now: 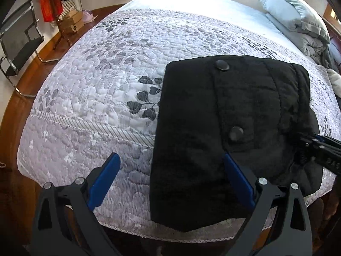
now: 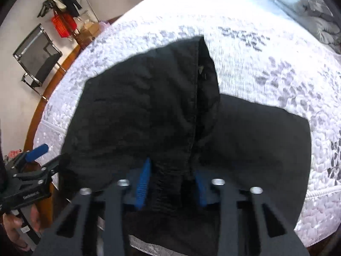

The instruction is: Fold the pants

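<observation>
The left gripper is hovering low over the near edge of the bed, its blue fingers spread wide with nothing between them. One finger is over the quilt, the other over the left part of the pants.

The black pants are lying folded into a thick block on the near right part of the bed, with two round buttons facing up. Their near end is hanging slightly past the bed's edge.

The right gripper is at the pants' right side, its fingers narrowed onto a bunched fold of the black cloth and gripping it. The cloth is rising from the grip in a tented ridge.

A hand is holding the left gripper's handle at the near left. Far right, a grey pillow is resting at the bed's head. Far left, a black chair is standing on the wooden floor.
</observation>
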Tool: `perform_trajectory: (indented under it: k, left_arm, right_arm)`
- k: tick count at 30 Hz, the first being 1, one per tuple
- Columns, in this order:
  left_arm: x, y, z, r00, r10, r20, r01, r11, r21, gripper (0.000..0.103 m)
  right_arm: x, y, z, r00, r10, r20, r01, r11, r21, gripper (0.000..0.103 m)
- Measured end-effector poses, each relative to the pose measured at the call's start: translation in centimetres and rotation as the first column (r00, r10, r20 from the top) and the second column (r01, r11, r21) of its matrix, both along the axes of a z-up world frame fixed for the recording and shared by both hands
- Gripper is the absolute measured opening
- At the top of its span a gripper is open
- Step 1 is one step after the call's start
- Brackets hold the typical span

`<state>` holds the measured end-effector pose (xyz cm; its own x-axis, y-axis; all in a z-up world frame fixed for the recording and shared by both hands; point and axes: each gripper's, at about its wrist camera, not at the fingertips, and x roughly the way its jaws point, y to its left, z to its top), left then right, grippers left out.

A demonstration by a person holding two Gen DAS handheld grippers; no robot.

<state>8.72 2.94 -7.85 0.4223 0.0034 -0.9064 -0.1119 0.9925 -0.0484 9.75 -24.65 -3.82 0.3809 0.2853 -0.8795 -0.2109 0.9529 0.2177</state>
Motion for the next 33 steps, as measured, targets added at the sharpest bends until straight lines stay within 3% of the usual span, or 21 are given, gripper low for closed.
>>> perform_trajectory:
  k: [9,16,25,33]
  left_arm:
    - [-0.2,0.3,0.6,1.000,0.028,0.001,-0.028,0.999,-0.044,0.096]
    - [-0.1,-1.9,2.2,0.999,-0.017,0.037,0.020,0.998,-0.067,0.096]
    - [-0.2,-5.1,2.7,0.995,-0.095,0.043,0.098,0.993,-0.061,0.096]
    - [-0.4,-6.9,2.3,0.990,-0.136,0.023,0.137,0.989,-0.056,0.096]
  right_arm:
    - [-2.4,-1.6,5.3,0.992,0.028,0.122,-0.045,0.990,0.137,0.022]
    - [-3.7,-4.7,9.6,0.975,-0.002,0.222,-0.027,0.992,0.127,0.022]
    - [-5.1,-9.3,9.6,0.973,-0.093,0.211,0.069,0.990,0.119,0.022]
    - [-5.4,-15.1,6.1,0.968,-0.222,0.114,0.214,0.974,0.078,0.022]
